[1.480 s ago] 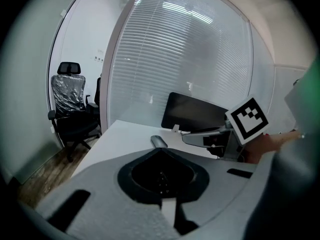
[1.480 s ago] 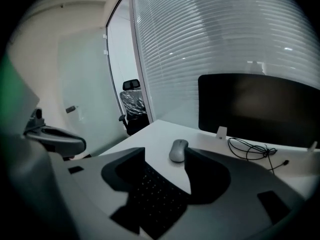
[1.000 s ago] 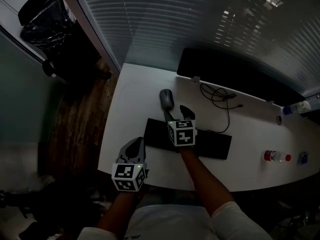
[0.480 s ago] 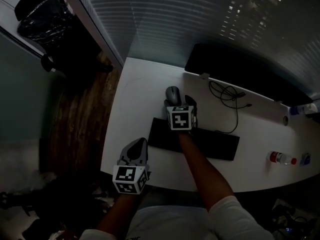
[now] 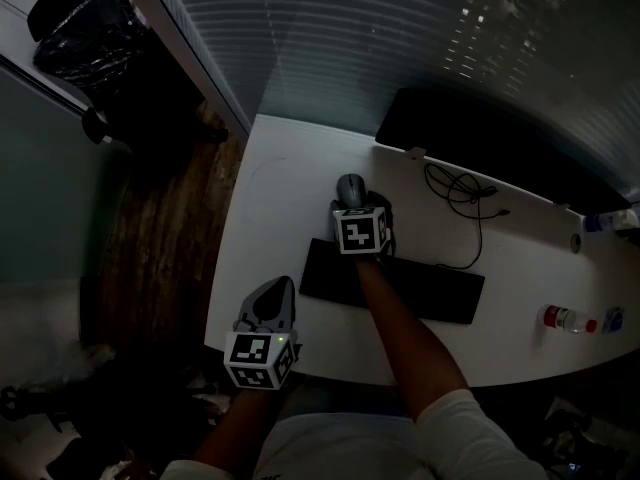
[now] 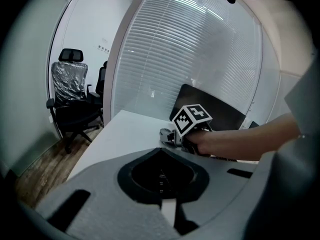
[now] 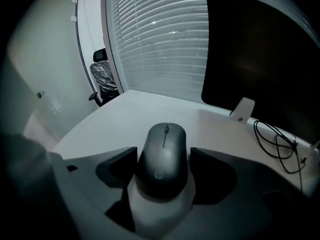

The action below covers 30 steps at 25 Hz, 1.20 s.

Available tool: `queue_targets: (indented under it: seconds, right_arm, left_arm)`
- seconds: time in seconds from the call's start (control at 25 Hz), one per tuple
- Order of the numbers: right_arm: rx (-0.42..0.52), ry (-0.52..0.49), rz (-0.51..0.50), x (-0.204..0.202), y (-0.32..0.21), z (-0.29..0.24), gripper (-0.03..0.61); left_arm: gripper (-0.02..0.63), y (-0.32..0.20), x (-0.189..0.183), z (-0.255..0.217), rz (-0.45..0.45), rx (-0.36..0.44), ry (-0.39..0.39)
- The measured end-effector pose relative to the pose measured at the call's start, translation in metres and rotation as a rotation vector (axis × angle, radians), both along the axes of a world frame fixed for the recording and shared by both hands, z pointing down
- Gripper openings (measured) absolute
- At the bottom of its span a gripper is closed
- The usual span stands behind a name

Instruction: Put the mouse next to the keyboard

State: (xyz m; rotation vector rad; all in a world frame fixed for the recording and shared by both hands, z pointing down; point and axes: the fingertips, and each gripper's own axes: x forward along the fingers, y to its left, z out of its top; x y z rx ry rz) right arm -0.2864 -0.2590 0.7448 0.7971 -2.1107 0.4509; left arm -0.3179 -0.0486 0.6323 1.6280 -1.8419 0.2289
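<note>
Grey plastic of the left hand-held gripper (image 5: 272, 296) is seen at the near edge of the white table (image 5: 285, 188), its jaws brought together with nothing between them. Just beyond it, a black keyboard (image 5: 430, 290) is laid flat on the table, and a forearm (image 5: 400, 323) is stretched across its left part. Past the keyboard's far edge, the right hand-held gripper (image 7: 163, 165) is tipped down onto the table. Its jaws have just been opening and are spread wide. The dark grey mouse (image 7: 162, 151) is framed between them, resting on the table with its wheel end pointed away; it is not clamped by the pads. The mouse is thus found near the far left end of the keyboard, apart from it. Farther right, a coiled black cable (image 5: 462, 193) is laid on the table, and a bottle (image 5: 563, 319) is lying on its side well off to the right. Behind these a dark monitor (image 7: 260, 59) is stood, and closed slatted blinds (image 5: 350, 38) are seen beyond it.
</note>
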Motion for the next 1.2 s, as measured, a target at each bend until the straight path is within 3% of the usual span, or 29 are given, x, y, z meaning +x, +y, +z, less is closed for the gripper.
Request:
queue_targets:
  seconds: [0.12, 0.84, 1.2]
  right_arm:
    - [-0.004, -0.003, 0.009, 0.000, 0.001, 0.000, 0.304]
    - [0.018, -0.041, 0.003, 0.006, 0.003, -0.029, 0.297]
    - [0.042, -0.107, 0.031, 0.041, 0.018, -0.075, 0.297]
  left_arm:
    - [0.005, 0.001, 0.000, 0.001, 0.000, -0.002, 0.003]
    - [0.005, 0.001, 0.006, -0.006, 0.004, 0.010, -0.003]
    - [0.005, -0.001, 0.022, -0.028, 0.027, 0.034, -0.025]
